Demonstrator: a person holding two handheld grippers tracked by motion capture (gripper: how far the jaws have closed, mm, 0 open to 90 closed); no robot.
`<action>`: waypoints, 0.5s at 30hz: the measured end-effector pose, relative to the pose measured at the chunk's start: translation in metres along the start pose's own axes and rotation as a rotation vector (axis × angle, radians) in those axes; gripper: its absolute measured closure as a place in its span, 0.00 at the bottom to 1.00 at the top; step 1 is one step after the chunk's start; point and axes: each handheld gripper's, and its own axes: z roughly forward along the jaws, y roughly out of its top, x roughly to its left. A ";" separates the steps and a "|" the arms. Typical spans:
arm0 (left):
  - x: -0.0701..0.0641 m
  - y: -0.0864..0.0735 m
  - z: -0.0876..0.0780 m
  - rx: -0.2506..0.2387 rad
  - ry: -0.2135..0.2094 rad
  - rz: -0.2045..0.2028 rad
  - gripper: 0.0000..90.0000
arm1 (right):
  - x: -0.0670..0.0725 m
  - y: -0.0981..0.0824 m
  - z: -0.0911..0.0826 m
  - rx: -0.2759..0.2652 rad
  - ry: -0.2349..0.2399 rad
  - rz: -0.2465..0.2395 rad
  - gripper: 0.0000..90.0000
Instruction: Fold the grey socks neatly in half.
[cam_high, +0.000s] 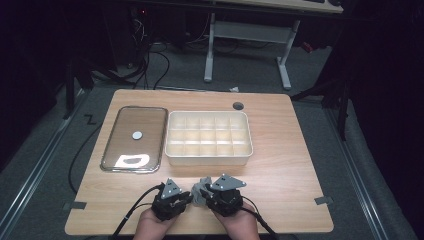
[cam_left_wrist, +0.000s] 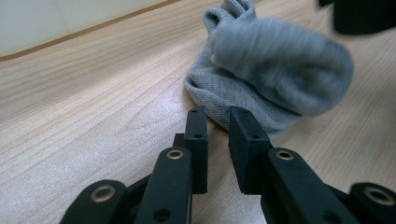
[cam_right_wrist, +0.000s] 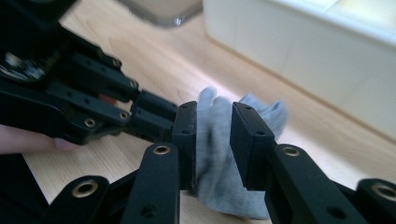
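Grey knit sock (cam_high: 200, 191) lies bunched on the wooden table (cam_high: 290, 165) near its front edge, between the two grippers and in front of the white divided box (cam_high: 208, 156). The right gripper (cam_right_wrist: 212, 140) straddles the fabric, though whether its pads actually pinch it cannot be told; the left gripper (cam_left_wrist: 217, 135) stands narrowly parted just short of the sock's edge, holding nothing. A loose bite on slack cloth could let the sock slip free or unfold when lifted. The box's compartments look empty; beside it a clear lid (cam_high: 150, 135) lies flat.
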 end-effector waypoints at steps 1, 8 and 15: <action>0.000 0.000 0.000 0.000 0.000 0.000 0.86 | 0.000 0.000 -0.003 -0.015 -0.005 0.000 0.81; 0.000 0.000 0.000 -0.001 0.000 0.001 0.86 | -0.003 -0.011 -0.004 -0.023 0.008 0.053 0.78; 0.002 0.001 -0.007 -0.036 -0.001 -0.010 0.86 | 0.006 -0.021 0.011 0.009 -0.002 0.057 0.78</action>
